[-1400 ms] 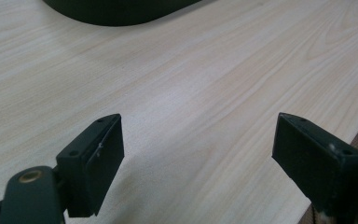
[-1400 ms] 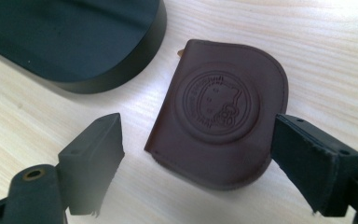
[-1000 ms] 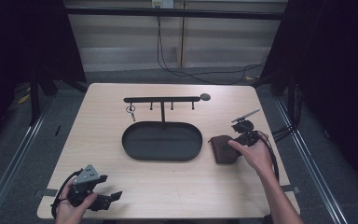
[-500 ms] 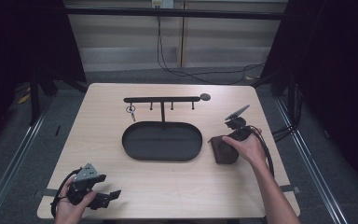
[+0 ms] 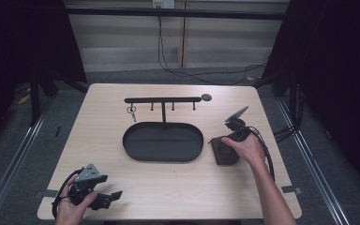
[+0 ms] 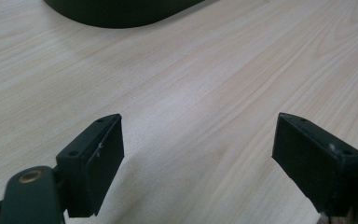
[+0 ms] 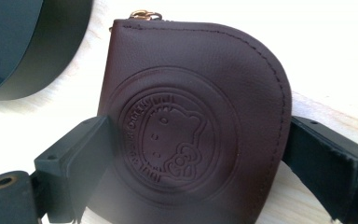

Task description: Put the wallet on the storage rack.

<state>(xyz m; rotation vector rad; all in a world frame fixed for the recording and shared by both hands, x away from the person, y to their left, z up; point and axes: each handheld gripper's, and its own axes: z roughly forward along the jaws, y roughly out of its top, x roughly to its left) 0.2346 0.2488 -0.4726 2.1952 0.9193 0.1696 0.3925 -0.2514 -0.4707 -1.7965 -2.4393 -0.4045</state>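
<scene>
A small dark brown leather pouch [image 7: 196,126] lies flat near the table's [image 5: 178,187] right edge, beside a black oval tray [image 5: 163,141]. The right gripper [image 7: 191,177] straddles its sides, jaws apart; the left gripper [image 6: 200,163] gapes wide, empty, at the front left corner. The pouch looks light, soft and thin, best pinched across its stitched edges.

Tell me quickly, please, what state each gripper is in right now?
Left gripper: open, holding nothing, over bare table.
Right gripper: jaws on either side of the dark brown embossed leather pouch; whether they clamp it cannot be told.
</scene>
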